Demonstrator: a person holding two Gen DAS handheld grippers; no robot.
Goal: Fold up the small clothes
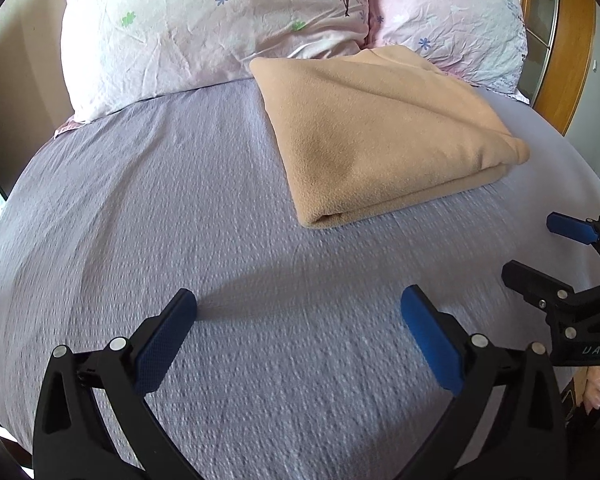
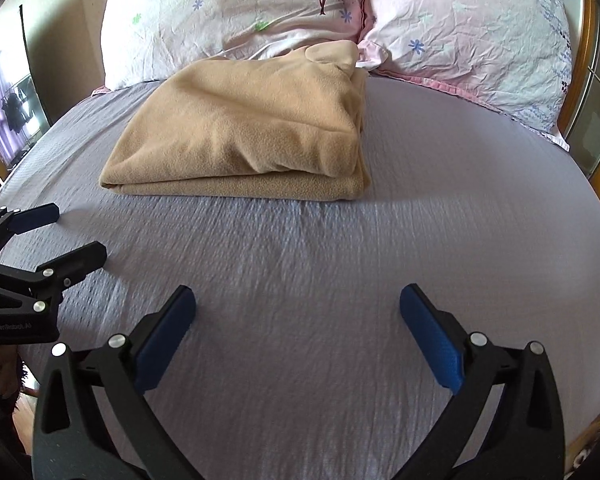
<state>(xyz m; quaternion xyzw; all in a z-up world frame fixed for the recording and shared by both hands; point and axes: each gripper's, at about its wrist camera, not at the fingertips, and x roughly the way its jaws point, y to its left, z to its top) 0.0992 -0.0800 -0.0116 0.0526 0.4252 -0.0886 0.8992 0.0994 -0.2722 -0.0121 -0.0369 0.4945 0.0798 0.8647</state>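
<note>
A tan fleece garment [image 1: 384, 136] lies folded in a flat stack on the lilac bed sheet [image 1: 160, 200], close to the pillows. It also shows in the right wrist view [image 2: 252, 136]. My left gripper [image 1: 298, 306] is open and empty, above the bare sheet in front of the garment. My right gripper [image 2: 298, 304] is open and empty too, also short of the garment. The right gripper shows at the right edge of the left wrist view [image 1: 540, 252]. The left gripper shows at the left edge of the right wrist view [image 2: 78, 234].
Two pink flowered pillows [image 2: 236, 12] [image 2: 472, 28] lie at the head of the bed, touching the garment's far edge. A wooden headboard [image 1: 572, 48] and frame run along the right. The bed's left edge drops toward a wall and window [image 2: 8, 112].
</note>
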